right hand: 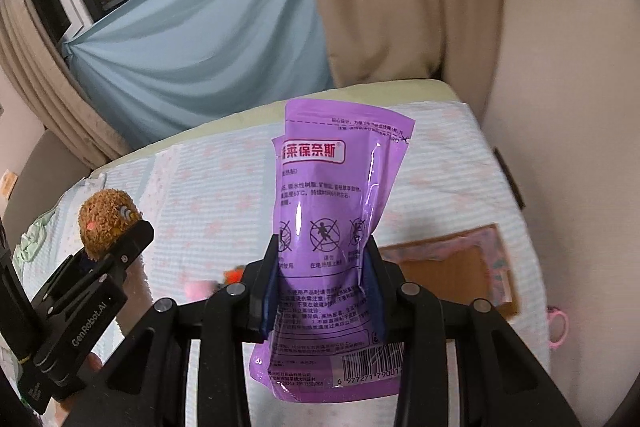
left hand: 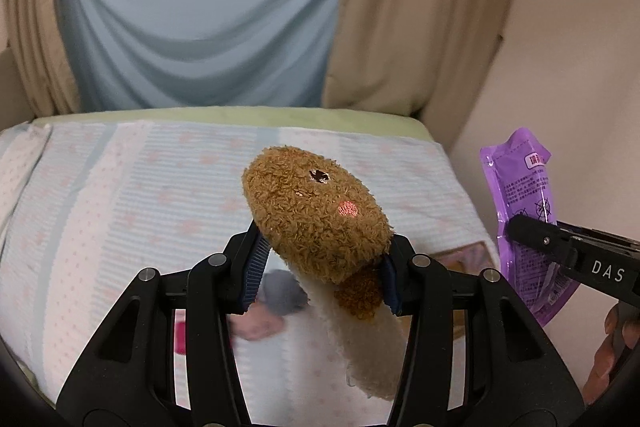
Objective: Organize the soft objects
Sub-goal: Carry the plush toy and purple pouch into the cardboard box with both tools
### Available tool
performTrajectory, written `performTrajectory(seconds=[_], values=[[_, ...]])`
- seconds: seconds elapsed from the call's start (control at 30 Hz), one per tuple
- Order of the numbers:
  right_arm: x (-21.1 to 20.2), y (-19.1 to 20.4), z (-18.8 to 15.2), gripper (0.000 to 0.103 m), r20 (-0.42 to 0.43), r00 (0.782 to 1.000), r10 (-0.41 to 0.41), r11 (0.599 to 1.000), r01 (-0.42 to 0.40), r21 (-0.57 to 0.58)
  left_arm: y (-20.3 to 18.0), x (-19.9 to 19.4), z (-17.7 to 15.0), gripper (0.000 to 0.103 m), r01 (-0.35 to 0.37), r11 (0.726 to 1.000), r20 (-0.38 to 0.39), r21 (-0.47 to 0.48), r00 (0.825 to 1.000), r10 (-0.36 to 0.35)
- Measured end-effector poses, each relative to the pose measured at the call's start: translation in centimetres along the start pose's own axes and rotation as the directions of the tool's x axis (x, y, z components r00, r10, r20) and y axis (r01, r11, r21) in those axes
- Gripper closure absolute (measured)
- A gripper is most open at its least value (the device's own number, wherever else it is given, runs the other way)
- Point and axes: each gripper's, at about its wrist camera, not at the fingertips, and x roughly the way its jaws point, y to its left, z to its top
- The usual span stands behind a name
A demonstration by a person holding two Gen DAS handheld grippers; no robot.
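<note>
My left gripper (left hand: pixel 320 267) is shut on a brown plush mushroom toy (left hand: pixel 316 215) with a cream stem, held above the bed. It also shows at the left of the right wrist view (right hand: pixel 106 223), with the left gripper (right hand: pixel 120 247) under it. My right gripper (right hand: pixel 322 283) is shut on a purple plastic pouch (right hand: pixel 332 211) with printed text, held upright above the bed. The pouch (left hand: pixel 524 211) and the right gripper (left hand: pixel 516 227) show at the right edge of the left wrist view.
A bed with a pale blue-striped sheet (left hand: pixel 120 207) lies below. A cardboard box with a pink patterned edge (right hand: pixel 456 267) sits at the bed's right. Small pink and orange items (right hand: pixel 212 283) lie on the sheet. Blue cloth (left hand: pixel 200 27), beige curtains and a wall (right hand: pixel 560 67) stand behind.
</note>
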Motion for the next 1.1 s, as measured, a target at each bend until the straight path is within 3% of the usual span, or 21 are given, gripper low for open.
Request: performTrajectory(seconds=[0.23, 0.43, 0.6, 0.77, 0.9, 1.1], values=[[-0.5, -8.1, -0.7, 0.069, -0.021, 0.999, -0.037, 0.998, 0.038, 0.054, -8.3, 3.1, -2.1, 0.059, 0.053, 0.997, -0.067, 0.058, 0.997, -0.049], [2.5, -13.0, -1.3, 0.069, -0.093, 0.995, -0.037, 0.993, 0.047, 0.104, -12.8, 7.6, -3.8, 0.059, 0.076, 0.993, -0.164, 0.087, 0.984, -0.061], [6.3, -16.7, -2.0, 0.069, -0.178, 0.984, 0.023, 0.977, 0.016, 0.211, -16.0, 12.7, -5.3, 0.059, 0.089, 0.981, -0.252, 0.172, 0.967, -0.044], [11.9, -20.3, -3.7, 0.069, -0.286, 0.955, 0.084, 0.951, 0.009, 0.309, -16.9, 18.3, -8.2, 0.059, 0.095, 0.977, -0.359, 0.193, 0.933, -0.020], [15.6, -21.4, -5.1, 0.069, -0.343, 0.932, 0.120, 0.934, 0.011, 0.358, -17.3, 22.3, -11.0, 0.059, 0.098, 0.974, -0.452, 0.202, 0.892, 0.004], [19.5, -22.6, -6.4, 0.069, -0.396, 0.907, 0.146, 0.916, 0.028, 0.401, -17.3, 25.3, -14.1, 0.059, 0.094, 0.969, -0.530, 0.228, 0.847, 0.042]])
